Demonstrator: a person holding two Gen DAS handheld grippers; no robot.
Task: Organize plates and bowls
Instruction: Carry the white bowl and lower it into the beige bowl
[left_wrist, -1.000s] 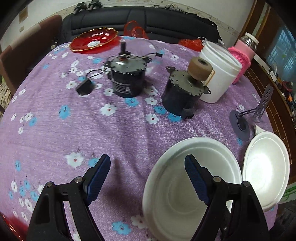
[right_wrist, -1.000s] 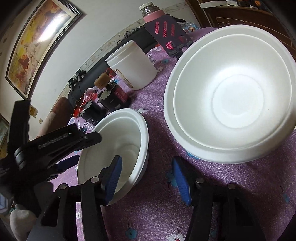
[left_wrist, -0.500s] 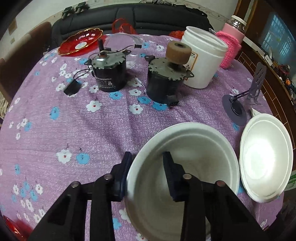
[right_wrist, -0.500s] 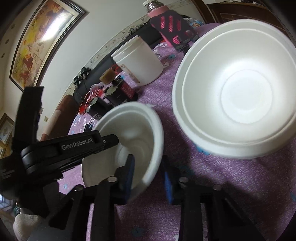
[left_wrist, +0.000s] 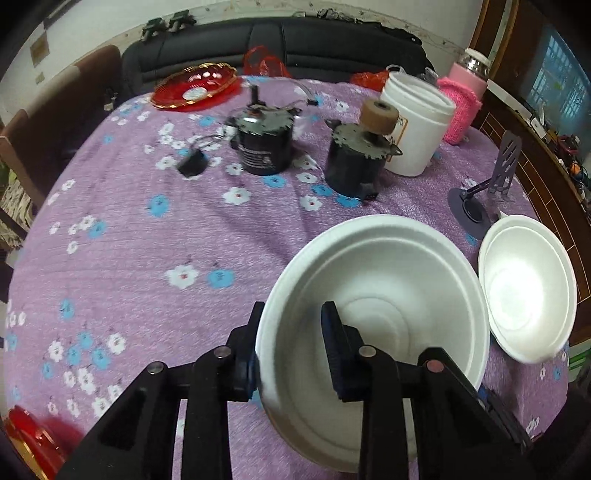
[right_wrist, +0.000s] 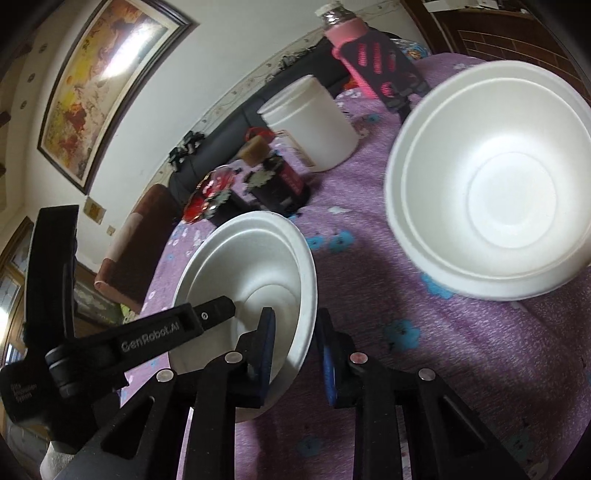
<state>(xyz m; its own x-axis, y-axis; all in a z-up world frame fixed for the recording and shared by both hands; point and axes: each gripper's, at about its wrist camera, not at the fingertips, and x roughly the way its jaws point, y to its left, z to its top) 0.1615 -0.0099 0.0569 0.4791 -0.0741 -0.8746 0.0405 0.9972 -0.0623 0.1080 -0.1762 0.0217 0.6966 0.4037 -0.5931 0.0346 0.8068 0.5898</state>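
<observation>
A white foam bowl (left_wrist: 388, 280) is held tilted above the purple flowered tablecloth (left_wrist: 147, 240). My left gripper (left_wrist: 291, 325) is shut on its near-left rim, one finger inside and one outside. My right gripper (right_wrist: 295, 336) is shut on the opposite rim of the same bowl (right_wrist: 255, 258). The left gripper's arm (right_wrist: 147, 339) shows in the right wrist view. A stack of white foam bowls (left_wrist: 528, 288) sits at the table's right edge; it also shows in the right wrist view (right_wrist: 495, 184).
Two black motors (left_wrist: 266, 144) (left_wrist: 354, 166), a white tub (left_wrist: 417, 129), a pink bottle (left_wrist: 465, 96) and a grey phone stand (left_wrist: 491, 184) stand behind. A red plate (left_wrist: 195, 85) lies at the far left; another red dish (left_wrist: 33, 443) is at the near left corner.
Both grippers closed on the bowl's rim from open a second ago. The bowl has since lifted and tilted off the cloth, and the stacked bowls look farther from it.
</observation>
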